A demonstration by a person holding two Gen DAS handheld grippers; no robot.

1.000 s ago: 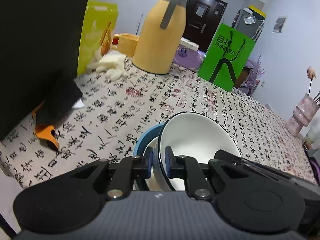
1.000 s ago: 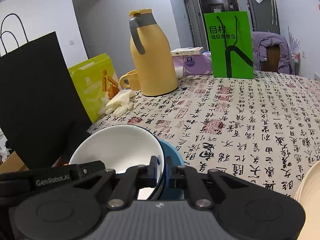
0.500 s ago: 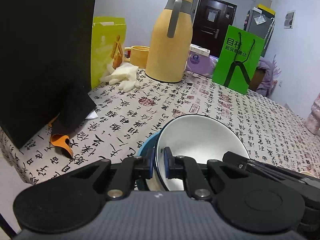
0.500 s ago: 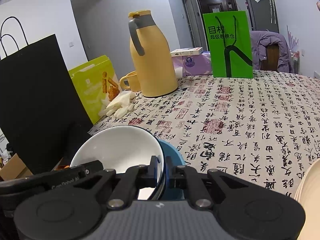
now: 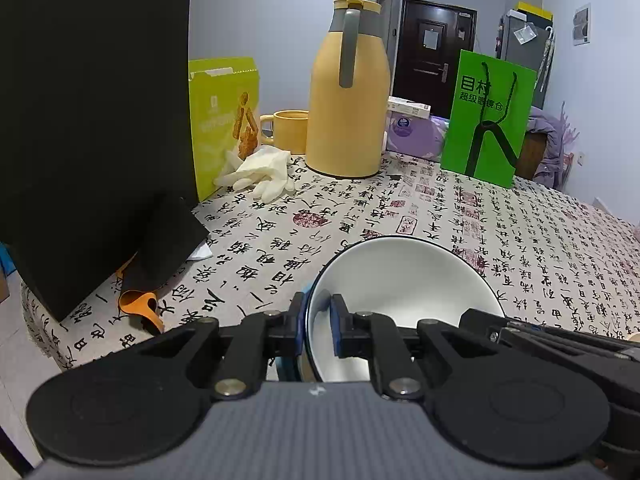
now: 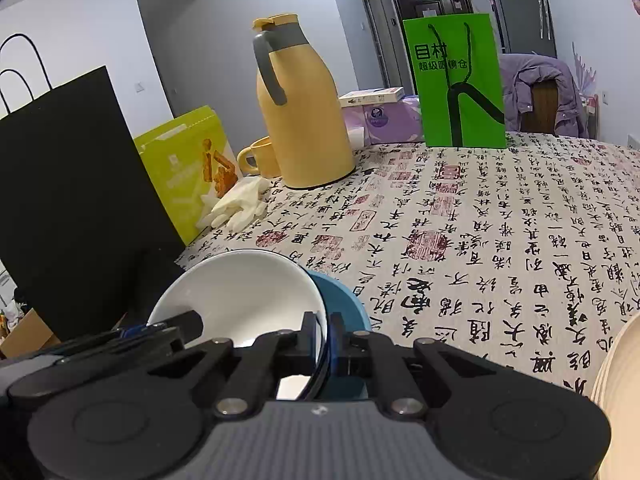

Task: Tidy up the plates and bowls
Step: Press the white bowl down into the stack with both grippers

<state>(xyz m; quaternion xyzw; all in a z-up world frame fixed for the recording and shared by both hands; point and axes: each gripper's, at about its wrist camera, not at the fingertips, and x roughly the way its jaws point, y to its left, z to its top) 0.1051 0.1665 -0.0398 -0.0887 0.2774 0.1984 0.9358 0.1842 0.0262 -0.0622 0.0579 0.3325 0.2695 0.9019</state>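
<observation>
A white bowl (image 5: 404, 284) with a dark rim sits tilted inside a blue bowl (image 6: 344, 308); in the left wrist view only a sliver of the blue bowl (image 5: 306, 294) shows. My left gripper (image 5: 316, 320) is shut on the white bowl's near left rim. My right gripper (image 6: 325, 334) is shut on the right rim of the white bowl (image 6: 240, 296), its right finger against the blue bowl. Both bowls are held above the tablecloth near the table's front left corner. Each gripper shows in the other's view, at the bowl's far side.
A black paper bag (image 5: 88, 120) stands at the left with an orange object (image 5: 138, 306) at its foot. Behind are a yellow-green box (image 5: 222, 116), white gloves (image 5: 260, 174), a yellow mug (image 5: 286, 130), a yellow thermos (image 5: 348, 96) and a green bag (image 5: 488, 120). A cream plate edge (image 6: 618, 392) is at right.
Both grippers have stayed shut on the white bowl. The left camera has levelled out and risen, and the bowls have lifted a little over the table.
</observation>
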